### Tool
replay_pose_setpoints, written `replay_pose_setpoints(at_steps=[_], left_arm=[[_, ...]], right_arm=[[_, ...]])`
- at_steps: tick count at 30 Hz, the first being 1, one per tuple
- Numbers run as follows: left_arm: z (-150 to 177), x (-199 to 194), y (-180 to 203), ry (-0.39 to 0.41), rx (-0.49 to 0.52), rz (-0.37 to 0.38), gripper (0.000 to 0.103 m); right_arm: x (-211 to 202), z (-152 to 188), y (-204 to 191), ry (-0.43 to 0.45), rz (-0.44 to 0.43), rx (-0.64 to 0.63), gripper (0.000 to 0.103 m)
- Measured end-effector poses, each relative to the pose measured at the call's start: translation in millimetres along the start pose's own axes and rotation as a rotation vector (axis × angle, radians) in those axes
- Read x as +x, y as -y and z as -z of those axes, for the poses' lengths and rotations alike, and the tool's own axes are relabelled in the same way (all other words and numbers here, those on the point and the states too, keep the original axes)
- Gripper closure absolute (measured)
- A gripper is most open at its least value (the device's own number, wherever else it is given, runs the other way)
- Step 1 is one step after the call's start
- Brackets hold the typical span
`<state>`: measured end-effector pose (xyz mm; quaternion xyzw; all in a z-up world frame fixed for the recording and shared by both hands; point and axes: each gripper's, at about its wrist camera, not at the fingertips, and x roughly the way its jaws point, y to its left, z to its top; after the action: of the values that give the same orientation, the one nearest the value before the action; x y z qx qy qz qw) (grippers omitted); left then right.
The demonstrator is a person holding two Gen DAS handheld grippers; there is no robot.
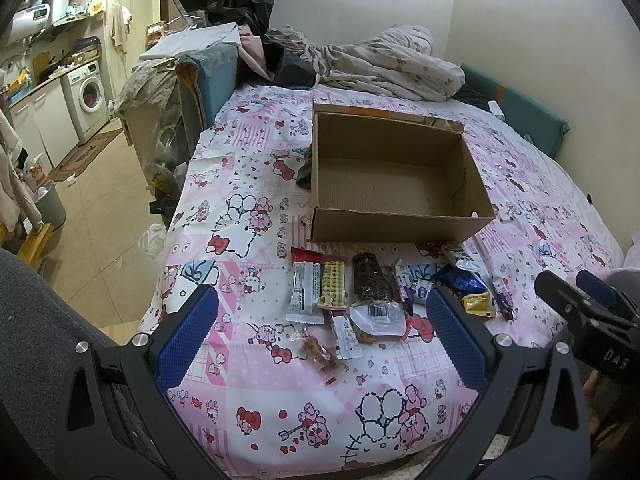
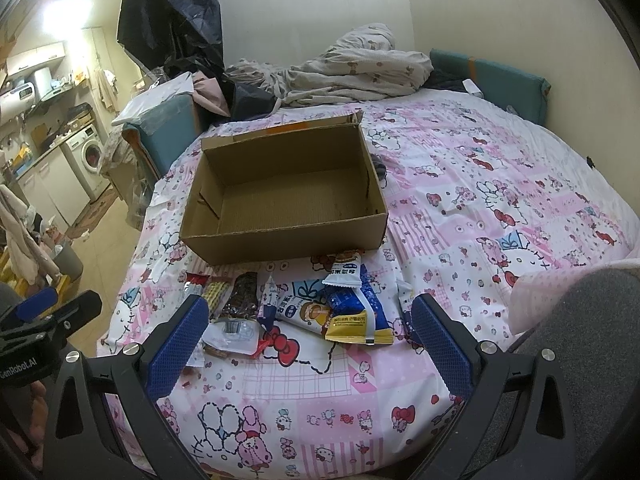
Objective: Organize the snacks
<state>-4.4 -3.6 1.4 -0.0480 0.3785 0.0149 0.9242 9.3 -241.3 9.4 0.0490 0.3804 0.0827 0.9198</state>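
An open cardboard box (image 1: pixel 394 184) sits empty on the bed (image 1: pixel 248 380), snack packets (image 1: pixel 344 300) scattered just in front of it, likely waiting to be packed. The left gripper (image 1: pixel 322 332) and right gripper (image 2: pixel 310 338) both hover spread wide (holding nothing).

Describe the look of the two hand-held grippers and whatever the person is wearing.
Each hand-held gripper, left and right, has a black angular frame with triangular cut-outs and round silver bolts, and its two fingers carry blue dimpled pads. The left body reads "GenRobot.AI" in white in the right wrist view; the right body shows "DAS". Grey fabric shows at both frame edges, probably the person's clothing.
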Motion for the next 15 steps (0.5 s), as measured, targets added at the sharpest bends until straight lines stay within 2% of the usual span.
replay_pose_setpoints(at_steps=[10, 15], left_arm=[[0, 0, 0, -0.005, -0.005, -0.001, 0.0], [-14, 7, -4, -0.083, -0.046, -0.011, 0.001]], right_arm=[[-2, -3, -3, 0.005, -0.009, -0.012, 0.0], [4, -21, 7, -0.03, -0.032, 0.026, 0.0]])
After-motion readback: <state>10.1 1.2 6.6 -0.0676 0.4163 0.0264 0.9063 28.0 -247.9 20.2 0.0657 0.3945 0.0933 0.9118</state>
